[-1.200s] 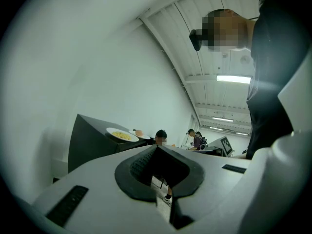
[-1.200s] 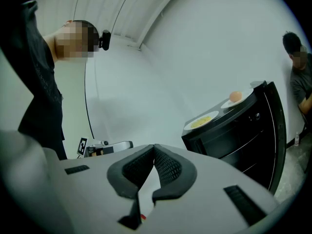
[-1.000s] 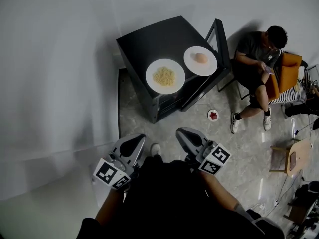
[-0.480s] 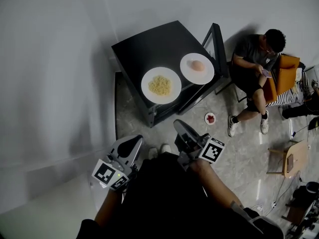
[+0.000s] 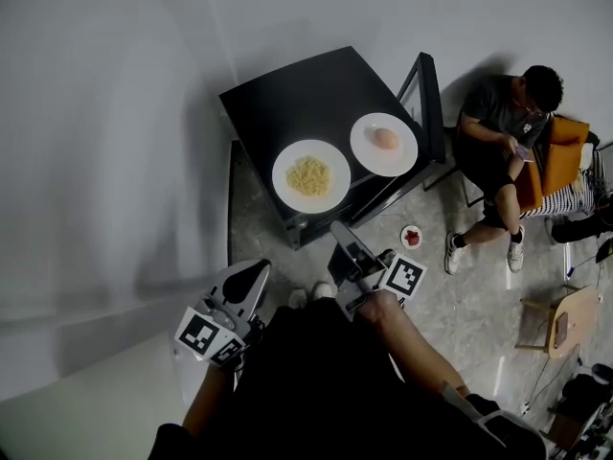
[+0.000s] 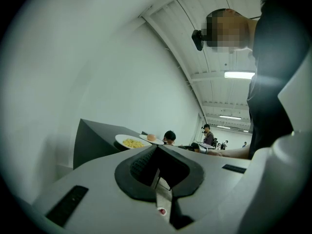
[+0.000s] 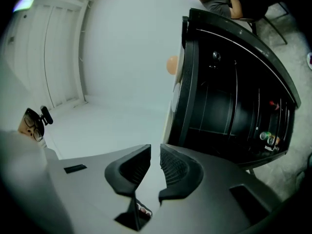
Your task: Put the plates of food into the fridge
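left gripper [image 5: 254, 274] hangs low near the person's body, well back from the fridge [image 5: 287, 103]; its fingers [image 6: 141, 162] are closed tip to tip with nothing between them. noodle plate [image 5: 309, 175] sits on the fridge top at the front edge, just beside the second plate [image 5: 383, 144], which carries one round pale item; rims close, contact not resolvable. right gripper [image 5: 341, 233] is the nearer one by far: it points forward at the fridge front. the noodle plate is straight ahead of it and a little left, the other plate ahead and to the right. its fingers [image 7: 175, 167] are opening, a narrow gap showing, nothing in it. plates are round, so no long axis; judgement: the near rim of the noodle plate is the natural approach for the right gripper. fridge door [image 5: 426, 89] stands open to the right, dark shelves exposed in the right gripper view. small plate with red food [image 5: 411, 237] lies on the marbled floor [image 5: 251, 228]. seated person [image 5: 498, 132] is at far right, by a plain white wall.
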{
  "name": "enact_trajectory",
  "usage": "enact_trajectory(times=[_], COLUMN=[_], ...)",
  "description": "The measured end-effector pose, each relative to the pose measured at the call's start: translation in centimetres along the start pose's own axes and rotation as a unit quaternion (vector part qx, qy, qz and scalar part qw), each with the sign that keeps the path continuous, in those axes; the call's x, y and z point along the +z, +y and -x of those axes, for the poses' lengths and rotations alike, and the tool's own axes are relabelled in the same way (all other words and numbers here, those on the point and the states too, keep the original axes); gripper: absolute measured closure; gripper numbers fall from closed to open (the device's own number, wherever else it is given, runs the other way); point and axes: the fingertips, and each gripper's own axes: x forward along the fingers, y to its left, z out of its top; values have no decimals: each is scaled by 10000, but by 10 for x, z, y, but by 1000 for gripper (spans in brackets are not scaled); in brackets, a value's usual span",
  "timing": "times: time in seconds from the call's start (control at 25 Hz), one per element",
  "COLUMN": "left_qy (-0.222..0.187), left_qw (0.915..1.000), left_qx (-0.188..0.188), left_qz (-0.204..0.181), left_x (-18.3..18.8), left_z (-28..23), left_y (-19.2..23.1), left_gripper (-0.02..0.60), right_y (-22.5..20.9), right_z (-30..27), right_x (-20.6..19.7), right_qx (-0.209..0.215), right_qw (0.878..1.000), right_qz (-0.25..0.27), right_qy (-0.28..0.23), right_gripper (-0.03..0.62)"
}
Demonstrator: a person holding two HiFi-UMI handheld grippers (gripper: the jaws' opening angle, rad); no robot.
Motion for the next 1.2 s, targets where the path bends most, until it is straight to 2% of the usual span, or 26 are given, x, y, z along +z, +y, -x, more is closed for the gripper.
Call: enact_trajectory(times=[0.24,0.52,0.76,0.8,0.84,0.88,1.2], left_qy=[-32,24,-93,-165,-173,-114,-62], left_qw=[10000,9999,9998,9997,9997,9997,9998], left_qx=[86,148,187,172,187,228,180], left_qz=[-32,-3,20,40,30,-5,-61], left_x=[4,4,9,12,12,9,6], left_z=[-7,-13,-16,-17,-18,-17,-19], left_y=[9,13,13,12,13,15,6], left_gripper=[557,557,557,557,557,557,557], right_y=[-10,-24,-29,-29,-29,-30,-22], right_z=[-13,-25,-34,-35,-35,-36,-24], right_x=[10,15,18,18,19,19,19], right_qx=[22,-76,-122,-143,-162,-191,-200], right_qw=[9987,9964,9929,9923,9920,9921,9917], right_qz=[-474,-819,-1156,-1204,-1229,-1224,-1264], right_qy=[-162,-201,-248,-237,-226,-211,-105], right_gripper=[484,454,458,478,526,536,545])
